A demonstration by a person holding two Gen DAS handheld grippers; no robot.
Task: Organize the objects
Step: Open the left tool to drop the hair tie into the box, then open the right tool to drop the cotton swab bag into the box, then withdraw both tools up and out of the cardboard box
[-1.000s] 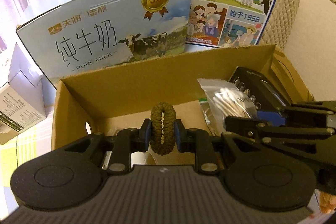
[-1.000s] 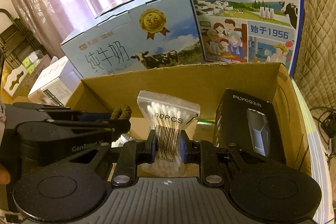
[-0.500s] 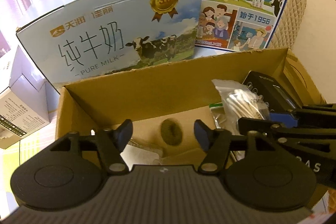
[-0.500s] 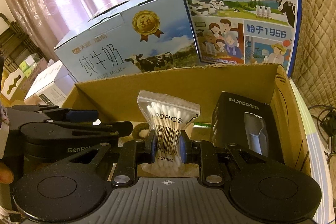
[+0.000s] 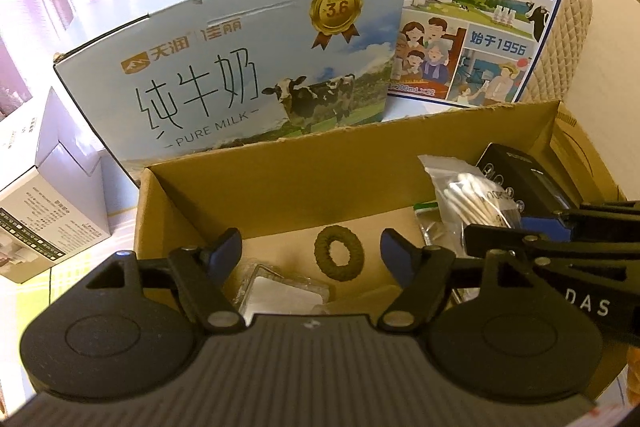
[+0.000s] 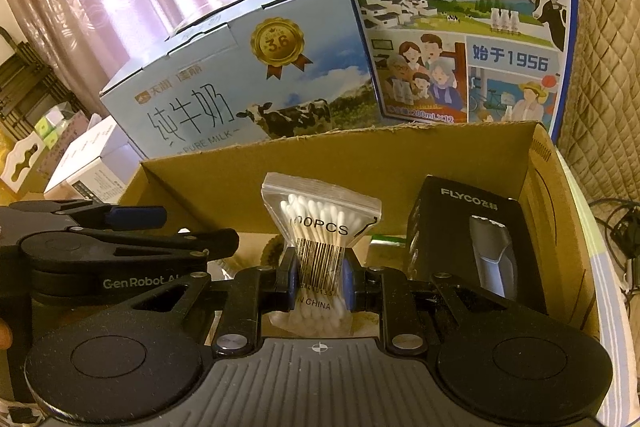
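An open cardboard box (image 5: 280, 179) sits in front of me. A dark green ring-shaped hair tie (image 5: 339, 258) lies flat on its floor. My left gripper (image 5: 312, 253) is open and empty, held above the hair tie. My right gripper (image 6: 319, 277) is shut on a clear bag of cotton swabs (image 6: 318, 231) and holds it upright over the box (image 6: 400, 163); the bag also shows in the left wrist view (image 5: 472, 195). A black FLYCO shaver box (image 6: 468, 239) stands at the box's right side.
A clear plastic packet (image 5: 280, 287) lies on the box floor near the left gripper. Two milk cartons, a light blue one (image 5: 240, 67) and a dark blue one (image 5: 480, 7), stand behind the box. A white carton (image 5: 48, 211) lies left. A quilted chair back (image 6: 608, 67) is right.
My left gripper opened and let go of the hair tie, which dropped flat onto the box floor. The left gripper then rose slightly. The right gripper kept holding the cotton swab bag.
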